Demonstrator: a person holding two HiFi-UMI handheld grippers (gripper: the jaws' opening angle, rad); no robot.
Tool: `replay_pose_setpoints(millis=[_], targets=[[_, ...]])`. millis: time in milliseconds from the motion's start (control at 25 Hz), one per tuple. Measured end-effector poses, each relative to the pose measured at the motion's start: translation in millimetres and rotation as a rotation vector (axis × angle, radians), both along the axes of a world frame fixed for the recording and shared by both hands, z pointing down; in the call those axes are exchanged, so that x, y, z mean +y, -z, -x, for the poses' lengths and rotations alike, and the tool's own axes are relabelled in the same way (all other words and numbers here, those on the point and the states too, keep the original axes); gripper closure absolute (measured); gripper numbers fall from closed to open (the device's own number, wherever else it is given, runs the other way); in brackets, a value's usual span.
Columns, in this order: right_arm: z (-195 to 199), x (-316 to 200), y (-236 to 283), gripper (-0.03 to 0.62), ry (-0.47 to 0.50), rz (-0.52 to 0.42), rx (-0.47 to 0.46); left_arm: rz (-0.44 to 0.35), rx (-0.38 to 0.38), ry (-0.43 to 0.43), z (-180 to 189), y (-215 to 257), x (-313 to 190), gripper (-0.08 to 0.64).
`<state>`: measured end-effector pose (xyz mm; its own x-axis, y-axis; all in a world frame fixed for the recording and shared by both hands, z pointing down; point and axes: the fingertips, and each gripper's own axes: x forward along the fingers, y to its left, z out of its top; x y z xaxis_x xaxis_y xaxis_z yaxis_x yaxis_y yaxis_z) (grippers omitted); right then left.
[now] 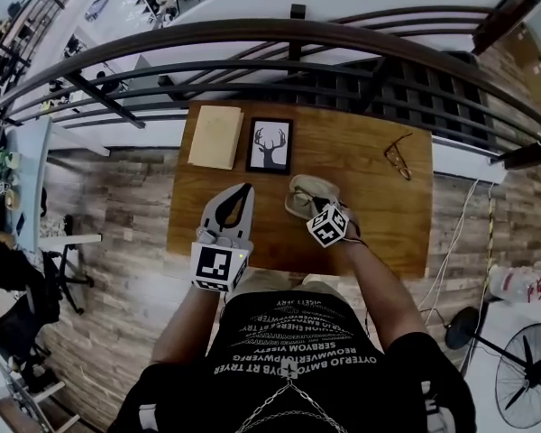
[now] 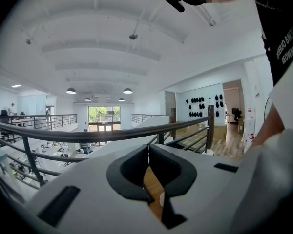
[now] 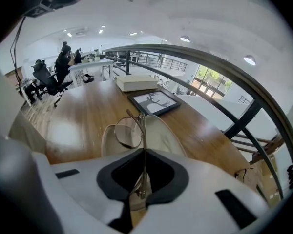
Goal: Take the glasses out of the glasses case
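Right tool [image 3: 144,152] clamped on glasses [image 3: 129,132] over open case [image 3: 168,136]. Left tool [image 2: 148,149] closed, empty. Shirt [image 1: 293,341] print unreadable.

Glossy wooden table [image 1: 343,165], thin metal glasses [image 3: 142,130]

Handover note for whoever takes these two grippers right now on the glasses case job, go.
Left gripper: jaws shut, empty, held over the near part of the table.
Right gripper: jaws shut on the glasses, over the open glasses case mid-table.
A second pair of glasses lies at the table's far right.
Done: case open, glasses gripped.
Left: lift them out and set them on the table. I cannot tell whether they are fully clear of the case.
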<state>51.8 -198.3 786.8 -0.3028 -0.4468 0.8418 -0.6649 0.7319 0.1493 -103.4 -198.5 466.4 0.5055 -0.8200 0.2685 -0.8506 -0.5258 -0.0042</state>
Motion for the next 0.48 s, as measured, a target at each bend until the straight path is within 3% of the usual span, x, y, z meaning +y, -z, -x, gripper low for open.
replay_pose_setpoints(millis=[480], targets=[[-14,7,59,0.566,-0.143,-0.083,-0.246,-0.023,0.016,-0.008,-10,7,3,0.532]])
